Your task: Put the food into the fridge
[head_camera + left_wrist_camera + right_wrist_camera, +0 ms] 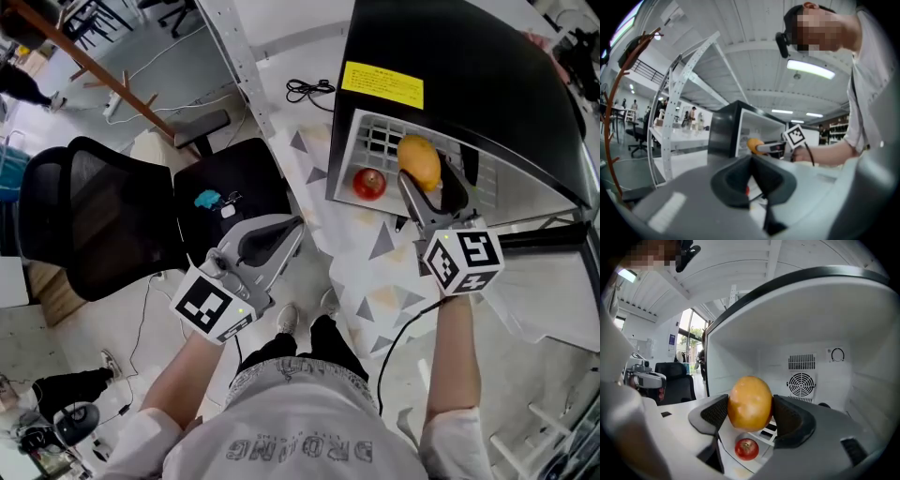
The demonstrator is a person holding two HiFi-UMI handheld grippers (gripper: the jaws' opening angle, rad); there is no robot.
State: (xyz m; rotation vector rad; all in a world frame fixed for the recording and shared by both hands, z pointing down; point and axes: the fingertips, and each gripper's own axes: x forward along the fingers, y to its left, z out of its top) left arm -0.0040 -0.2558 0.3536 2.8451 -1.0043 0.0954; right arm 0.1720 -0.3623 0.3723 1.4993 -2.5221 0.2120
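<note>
Grey T-shirt (309,441) (grey left gripper (291,232))

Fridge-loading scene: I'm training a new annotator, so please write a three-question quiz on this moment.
1. True or false: the left gripper is shut with nothing between its jaws.
2. What is the right gripper clamped on? A) a red apple B) the orange fruit C) a bottle
3. Missing word: the red apple lies on the wire rack inside the ____.

Key: 1 true; 2 B; 3 fridge.
</note>
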